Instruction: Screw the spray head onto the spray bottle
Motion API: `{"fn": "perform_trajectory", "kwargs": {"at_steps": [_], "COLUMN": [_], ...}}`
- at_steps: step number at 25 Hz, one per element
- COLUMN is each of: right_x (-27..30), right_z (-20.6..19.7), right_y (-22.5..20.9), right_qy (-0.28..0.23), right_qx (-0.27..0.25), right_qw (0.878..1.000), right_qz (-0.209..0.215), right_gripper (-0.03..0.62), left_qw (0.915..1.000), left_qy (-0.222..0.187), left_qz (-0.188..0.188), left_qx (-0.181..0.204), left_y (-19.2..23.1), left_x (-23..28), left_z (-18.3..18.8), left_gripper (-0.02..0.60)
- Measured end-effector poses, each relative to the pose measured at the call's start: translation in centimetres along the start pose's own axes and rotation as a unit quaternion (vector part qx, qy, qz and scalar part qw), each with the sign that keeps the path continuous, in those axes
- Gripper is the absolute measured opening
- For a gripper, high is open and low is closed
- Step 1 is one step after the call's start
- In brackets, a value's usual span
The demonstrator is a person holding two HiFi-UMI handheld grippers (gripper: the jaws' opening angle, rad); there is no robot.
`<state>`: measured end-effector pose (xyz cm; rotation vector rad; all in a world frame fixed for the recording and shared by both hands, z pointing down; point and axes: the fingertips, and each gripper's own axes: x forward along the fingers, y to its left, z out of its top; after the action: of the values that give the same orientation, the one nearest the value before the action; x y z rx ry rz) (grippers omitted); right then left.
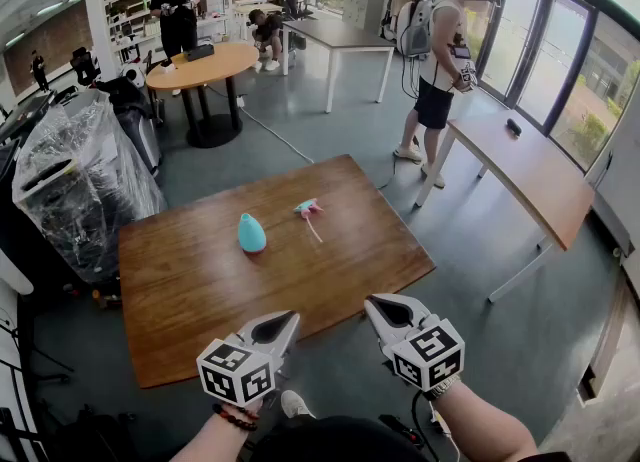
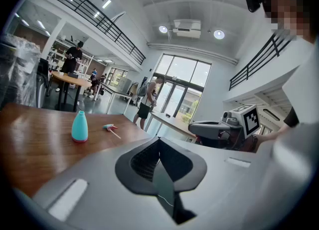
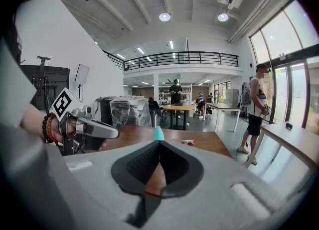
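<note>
A teal spray bottle (image 1: 251, 234) stands upright near the middle of the wooden table (image 1: 200, 290), without its head; it shows also as the bottle (image 2: 79, 127) and the bottle (image 3: 158, 134). The spray head (image 1: 308, 210), pink and teal with a thin tube, lies on the table to the bottle's right, seen too as the head (image 2: 110, 128) and the head (image 3: 188, 142). My left gripper (image 1: 285, 324) and right gripper (image 1: 377, 308) hover over the table's near edge, both shut and empty, well short of the bottle.
A second wooden table (image 1: 530, 175) stands to the right with a person (image 1: 440, 70) beside it. A plastic-wrapped machine (image 1: 80, 185) sits left of my table. A round table (image 1: 205, 65) and more people are farther back.
</note>
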<state>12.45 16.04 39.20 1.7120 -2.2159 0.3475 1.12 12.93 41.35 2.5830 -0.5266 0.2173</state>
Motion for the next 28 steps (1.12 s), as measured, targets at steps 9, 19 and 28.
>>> {"fn": "perform_trajectory", "kwargs": {"at_steps": [9, 19, 28], "right_x": [9.0, 20.2, 29.4], "right_z": [3.1, 2.2, -2.8], "right_y": [-5.0, -11.4, -16.2], "right_qy": [0.037, 0.095, 0.164], "right_qx": [-0.018, -0.039, -0.063], "right_qw": [0.999, 0.991, 0.973], "right_qz": [0.021, 0.089, 0.148], "right_gripper": [0.048, 0.07, 0.074], "left_qw": [0.9999, 0.9971, 0.9875], "left_qy": [-0.003, 0.007, 0.054], "left_qz": [0.006, 0.059, 0.124], "left_qx": [-0.015, -0.047, -0.081], "left_y": [5.5, 10.5, 13.0], "left_x": [1.9, 8.3, 15.2], "left_z": [3.3, 4.6, 4.1], "left_gripper": [0.021, 0.034, 0.041]}}
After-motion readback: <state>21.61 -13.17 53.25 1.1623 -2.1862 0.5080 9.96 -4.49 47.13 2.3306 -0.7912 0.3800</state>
